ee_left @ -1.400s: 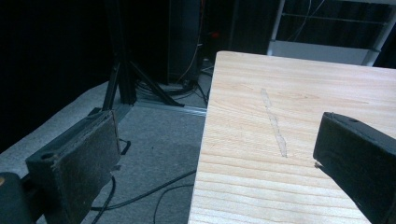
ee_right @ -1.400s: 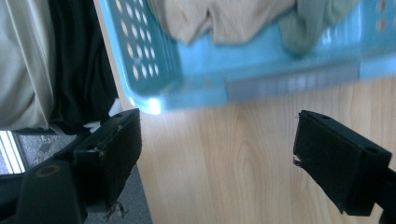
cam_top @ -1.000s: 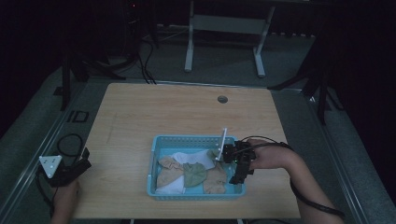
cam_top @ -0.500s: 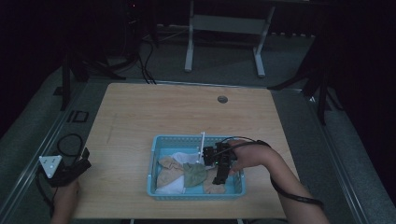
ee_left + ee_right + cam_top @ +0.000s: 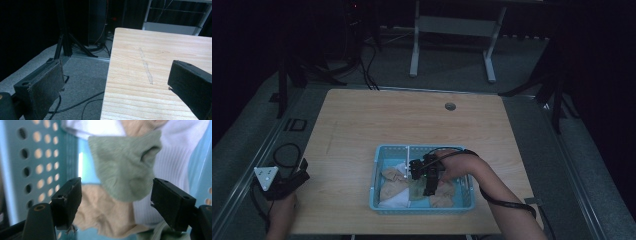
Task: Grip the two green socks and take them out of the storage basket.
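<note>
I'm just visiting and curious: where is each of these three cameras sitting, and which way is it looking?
High view: fixed above the person's side, looking forward and down on the pale wooden table; both forearms enter from the bottom.
Left gripper view: rides the left gripper, looking along the table's left edge; its two black jaws stand wide apart.
Right gripper view: rides the right gripper, looking into the light blue perforated plastic basket at a pale green sock; jaws apart.
Shared: high and right gripper views both show the basket and its cloth pieces.
</note>
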A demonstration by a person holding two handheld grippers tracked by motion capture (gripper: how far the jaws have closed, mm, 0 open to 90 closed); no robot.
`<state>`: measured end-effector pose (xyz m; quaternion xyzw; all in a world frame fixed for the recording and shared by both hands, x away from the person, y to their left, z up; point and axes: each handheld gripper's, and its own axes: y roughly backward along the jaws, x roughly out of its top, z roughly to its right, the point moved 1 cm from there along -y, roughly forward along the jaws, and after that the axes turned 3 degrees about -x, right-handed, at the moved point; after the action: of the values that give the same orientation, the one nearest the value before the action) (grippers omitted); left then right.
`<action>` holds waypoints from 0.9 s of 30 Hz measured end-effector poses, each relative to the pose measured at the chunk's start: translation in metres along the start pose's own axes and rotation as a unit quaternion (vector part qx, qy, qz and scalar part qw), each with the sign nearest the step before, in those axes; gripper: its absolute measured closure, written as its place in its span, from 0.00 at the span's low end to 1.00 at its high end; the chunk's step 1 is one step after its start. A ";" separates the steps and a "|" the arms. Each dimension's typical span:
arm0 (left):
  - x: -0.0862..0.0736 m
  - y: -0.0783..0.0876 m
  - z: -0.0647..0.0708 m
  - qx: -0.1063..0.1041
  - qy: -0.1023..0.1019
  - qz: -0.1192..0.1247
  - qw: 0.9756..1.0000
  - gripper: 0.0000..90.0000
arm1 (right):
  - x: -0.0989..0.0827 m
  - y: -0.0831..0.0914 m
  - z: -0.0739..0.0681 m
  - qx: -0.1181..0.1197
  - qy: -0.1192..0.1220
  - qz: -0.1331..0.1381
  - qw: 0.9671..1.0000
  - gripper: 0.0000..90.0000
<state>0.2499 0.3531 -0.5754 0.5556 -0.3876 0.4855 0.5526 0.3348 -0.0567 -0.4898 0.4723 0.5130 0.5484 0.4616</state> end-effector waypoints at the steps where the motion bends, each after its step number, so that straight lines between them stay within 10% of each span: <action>1: 0.000 0.000 0.000 0.000 0.000 0.000 1.000 0.01 | 0.001 -0.001 0.001 -0.001 0.000 -0.001 1.000 0.27; 13: 0.000 0.000 0.000 0.000 0.000 0.000 1.000 0.01 | 0.014 -0.025 0.003 -0.011 0.014 -0.013 1.000 0.36; 23: 0.000 0.000 0.000 0.001 0.000 -0.001 1.000 0.01 | 0.020 -0.034 -0.004 -0.031 0.021 -0.034 0.999 0.84; 27: 0.000 0.000 0.000 0.002 0.000 -0.001 1.000 0.01 | 0.021 -0.025 -0.008 -0.028 0.028 -0.034 0.999 0.89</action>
<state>0.2501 0.3530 -0.5754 0.5570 -0.3861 0.4852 0.5524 0.3246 -0.0358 -0.5142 0.4263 0.5260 0.5590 0.4786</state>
